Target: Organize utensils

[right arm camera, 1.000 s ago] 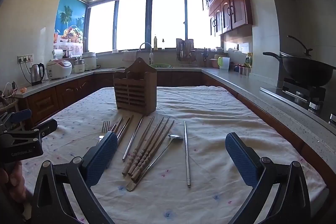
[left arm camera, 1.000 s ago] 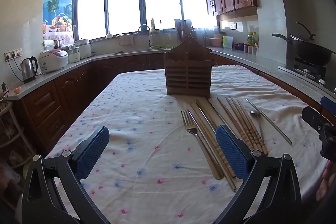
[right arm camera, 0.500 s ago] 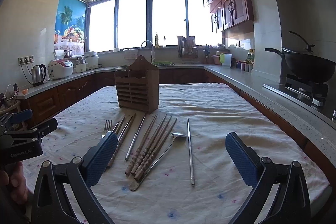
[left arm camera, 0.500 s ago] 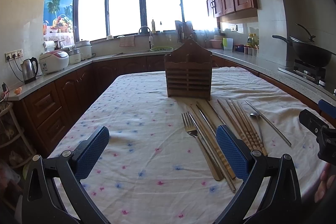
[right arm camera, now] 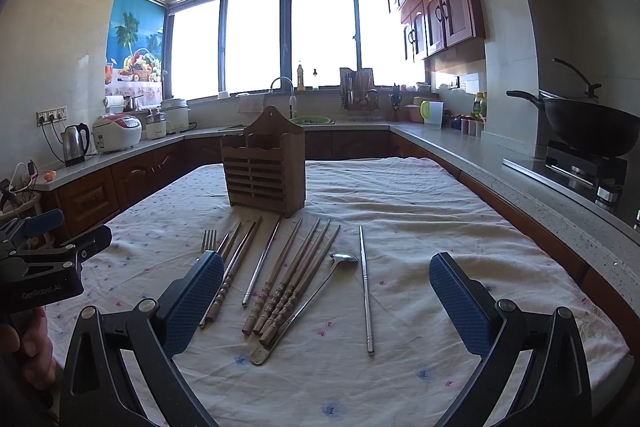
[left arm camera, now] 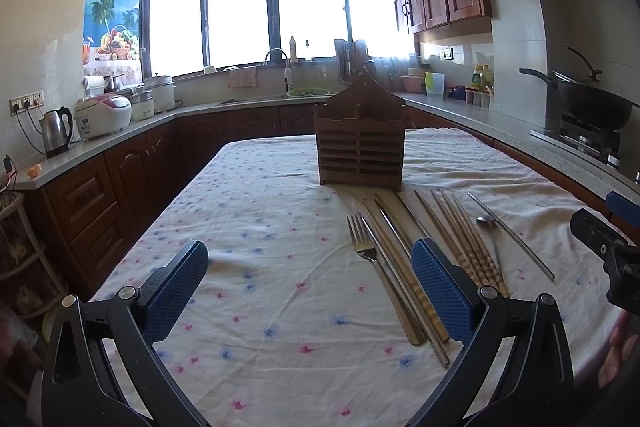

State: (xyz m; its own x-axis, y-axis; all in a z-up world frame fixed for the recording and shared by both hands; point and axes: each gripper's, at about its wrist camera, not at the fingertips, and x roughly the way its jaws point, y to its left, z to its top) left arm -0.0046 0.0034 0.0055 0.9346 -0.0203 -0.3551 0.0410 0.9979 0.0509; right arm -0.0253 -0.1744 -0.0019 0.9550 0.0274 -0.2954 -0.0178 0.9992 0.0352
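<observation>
A slatted wooden utensil holder [right arm camera: 264, 169] stands upright in the middle of my tabletop [right arm camera: 420, 195]. In front of it the utensils lie flat, side by side, pointing toward it: a metal fork [right arm camera: 209, 239] at the left, wooden chopsticks [right arm camera: 298, 279] with turned handles, thin metal chopsticks [right arm camera: 262, 263], a long-handled spoon [right arm camera: 342, 258], and one steel chopstick [right arm camera: 366, 287] apart at the right.

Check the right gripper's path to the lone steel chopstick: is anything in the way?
Nothing visible blocks it. The right gripper is open above the cloth, and the steel chopstick lies flat between its fingers' line, apart from the spoon on its left. The wooden holder stands beyond.
</observation>
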